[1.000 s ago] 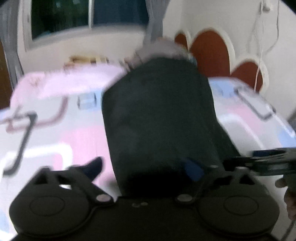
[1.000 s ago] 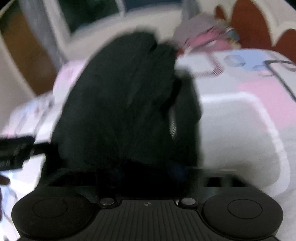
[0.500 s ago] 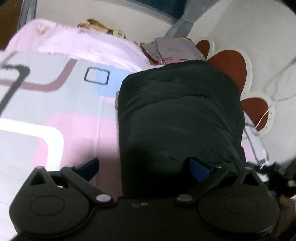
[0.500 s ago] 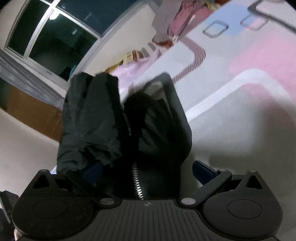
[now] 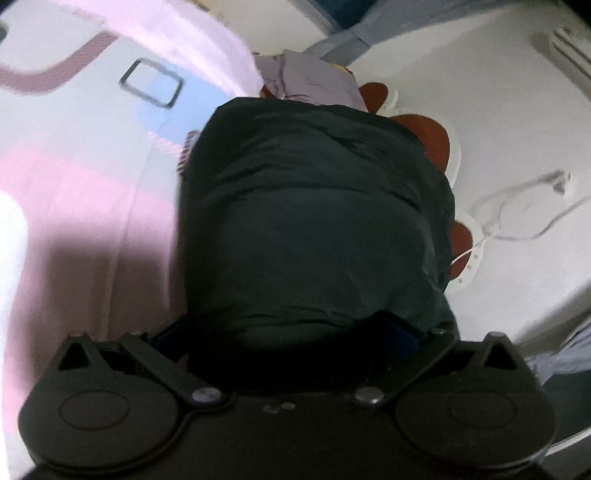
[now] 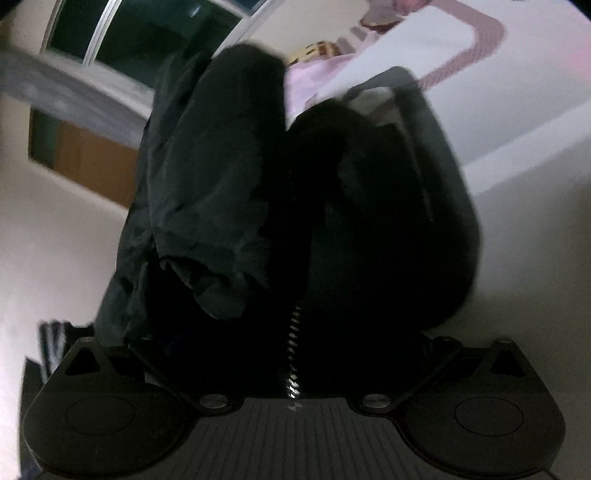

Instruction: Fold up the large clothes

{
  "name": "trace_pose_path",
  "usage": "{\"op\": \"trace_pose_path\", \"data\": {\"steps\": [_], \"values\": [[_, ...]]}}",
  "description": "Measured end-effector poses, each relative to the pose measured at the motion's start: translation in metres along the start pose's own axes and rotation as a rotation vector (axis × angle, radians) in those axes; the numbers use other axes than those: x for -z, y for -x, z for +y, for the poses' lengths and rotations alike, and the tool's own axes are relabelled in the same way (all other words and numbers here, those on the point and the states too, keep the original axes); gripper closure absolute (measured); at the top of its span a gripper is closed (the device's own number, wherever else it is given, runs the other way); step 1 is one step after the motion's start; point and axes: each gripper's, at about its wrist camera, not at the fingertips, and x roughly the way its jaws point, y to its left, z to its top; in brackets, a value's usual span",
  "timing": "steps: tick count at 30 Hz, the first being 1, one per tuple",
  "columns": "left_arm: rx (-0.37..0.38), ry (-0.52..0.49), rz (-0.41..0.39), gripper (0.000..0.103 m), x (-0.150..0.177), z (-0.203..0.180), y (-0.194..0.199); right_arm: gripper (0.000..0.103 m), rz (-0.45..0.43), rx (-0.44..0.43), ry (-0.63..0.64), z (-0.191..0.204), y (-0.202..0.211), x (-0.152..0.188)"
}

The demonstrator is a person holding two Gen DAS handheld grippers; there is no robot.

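Observation:
A large black jacket (image 5: 314, 221) fills the middle of the left wrist view, hanging from my left gripper (image 5: 284, 332), whose blue-padded fingers (image 5: 400, 334) close on a thick fold of it. In the right wrist view the same jacket (image 6: 229, 177) bunches in folds with a silver zipper (image 6: 293, 354) running down to my right gripper (image 6: 295, 343), which is shut on the fabric; its fingertips are buried in cloth. The jacket is lifted above the bed.
A bed with a pink, white and blue patterned sheet (image 5: 92, 184) lies below. A brown and white scalloped headboard (image 5: 439, 140) and a pile of clothes (image 5: 306, 74) stand behind. A window (image 6: 147, 33) and white wall cables (image 5: 517, 218) show.
Both grippers have lifted and tilted with the jacket. The right gripper's fingers, apart half a second ago, are now buried in the cloth.

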Motion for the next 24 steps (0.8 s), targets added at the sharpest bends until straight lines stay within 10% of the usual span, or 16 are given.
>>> {"op": "trace_pose_path", "data": {"steps": [13, 24], "values": [[-0.037, -0.132, -0.061, 0.003, -0.007, -0.026, 0.059, 0.026, -0.006, -0.057, 0.072, 0.067, 0.0, 0.024], [-0.214, -0.143, -0.094, 0.002, -0.02, 0.066, 0.199, 0.028, 0.09, -0.141, 0.094, 0.186, -0.125, 0.094]]}}
